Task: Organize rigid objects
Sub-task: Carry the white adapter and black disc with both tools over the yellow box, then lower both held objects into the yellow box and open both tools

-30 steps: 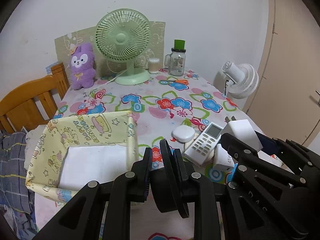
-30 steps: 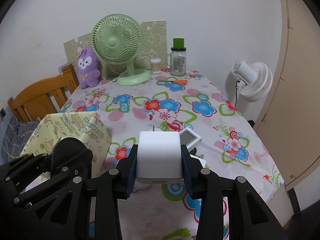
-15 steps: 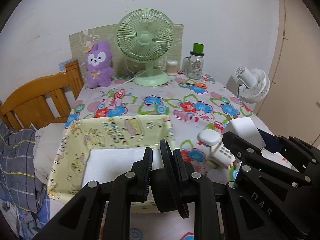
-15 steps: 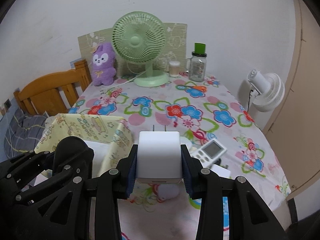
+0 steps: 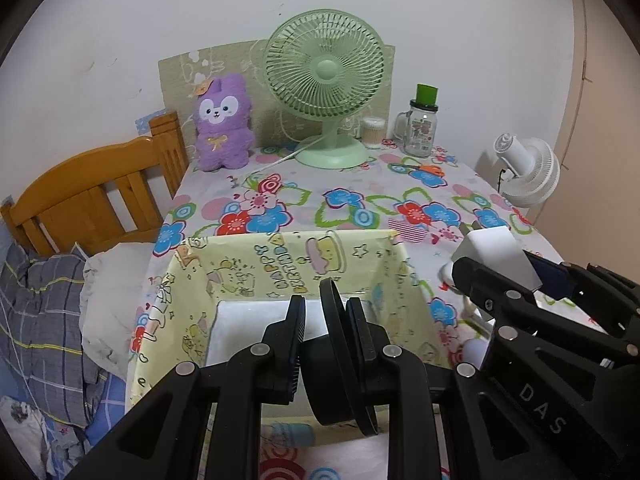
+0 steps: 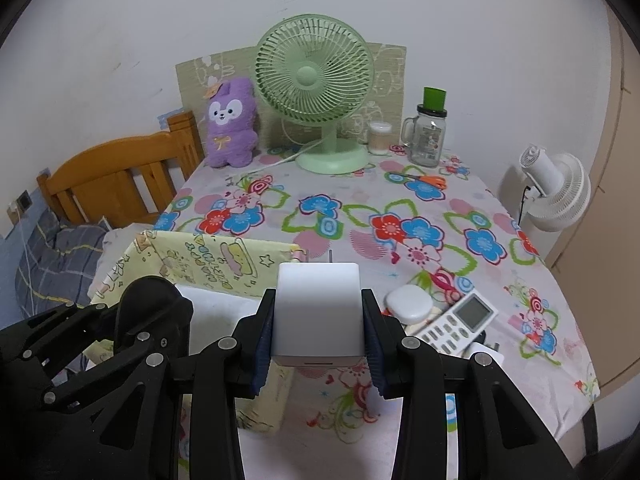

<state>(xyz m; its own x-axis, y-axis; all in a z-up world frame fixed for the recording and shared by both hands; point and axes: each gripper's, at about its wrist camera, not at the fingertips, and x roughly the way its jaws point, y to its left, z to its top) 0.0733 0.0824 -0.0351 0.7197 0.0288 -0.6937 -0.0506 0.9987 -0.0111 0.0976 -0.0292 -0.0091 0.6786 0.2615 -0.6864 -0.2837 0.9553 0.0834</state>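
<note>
My right gripper (image 6: 318, 320) is shut on a white plug adapter (image 6: 319, 314), prongs pointing away, held just right of the yellow cartoon-print box (image 6: 208, 266). The adapter also shows in the left wrist view (image 5: 496, 252). My left gripper (image 5: 324, 320) is shut on a black round object (image 5: 340, 364) and hovers over the near side of the box (image 5: 288, 264), whose floor is white. A white oval case (image 6: 408, 302) and a white remote control (image 6: 456, 322) lie on the floral tablecloth right of the box.
A green desk fan (image 6: 316, 96), purple plush (image 6: 232, 124), glass jar with green lid (image 6: 430, 136), small cup (image 6: 379, 138) and orange scissors (image 6: 430, 181) stand at the table's back. A white fan (image 6: 556, 188) stands right, a wooden bed frame (image 6: 116, 184) left.
Both grippers moved left toward the yellow box, each still holding its object. The left gripper now sits over the box; the remote and oval case have slid right in view.
</note>
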